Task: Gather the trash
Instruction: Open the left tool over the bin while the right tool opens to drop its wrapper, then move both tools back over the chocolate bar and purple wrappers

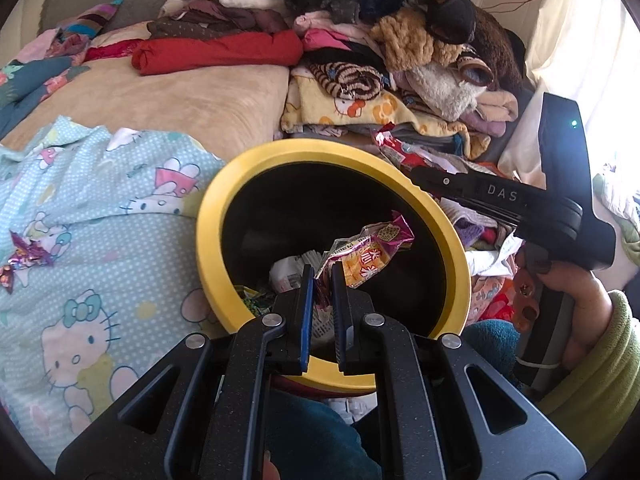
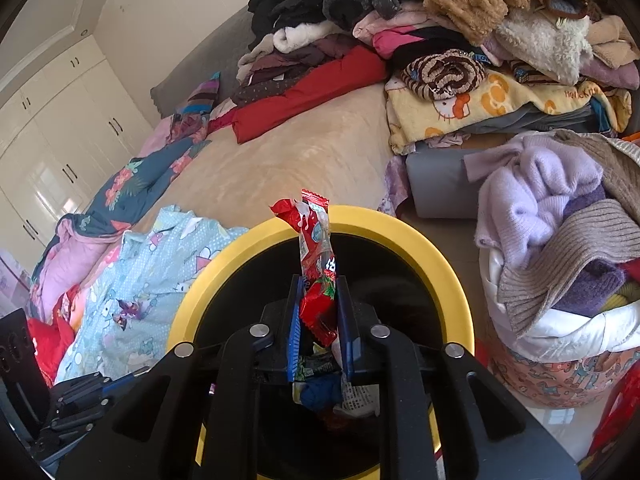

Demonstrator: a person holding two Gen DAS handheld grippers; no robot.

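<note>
Hanging right over the yellow-rimmed bin (image 2: 448,256), lower centre of frame, a red wrapper (image 2: 316,264) is pinched upright by the right gripper (image 2: 320,312); left gripper (image 1: 322,300) is clamped on an orange-pink wrapper (image 1: 368,252), mouth directly below.

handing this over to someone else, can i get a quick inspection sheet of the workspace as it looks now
surface: bed with tan blanket and a pale blue cartoon-cat quilt.
job's things: yellow-rimmed trash bin with wrappers inside; red snack wrapper and pink-orange snack wrapper over its opening; small purple wrapper lying on the quilt.
clutter: heaped clothes, red garment, lavender sweater on a full hamper.
grippers: left gripper shut on the pink-orange wrapper's edge; right gripper shut on the red wrapper.
cables: thin red wire by the curtain.
surroundings: white wardrobe, bright curtain.
</note>
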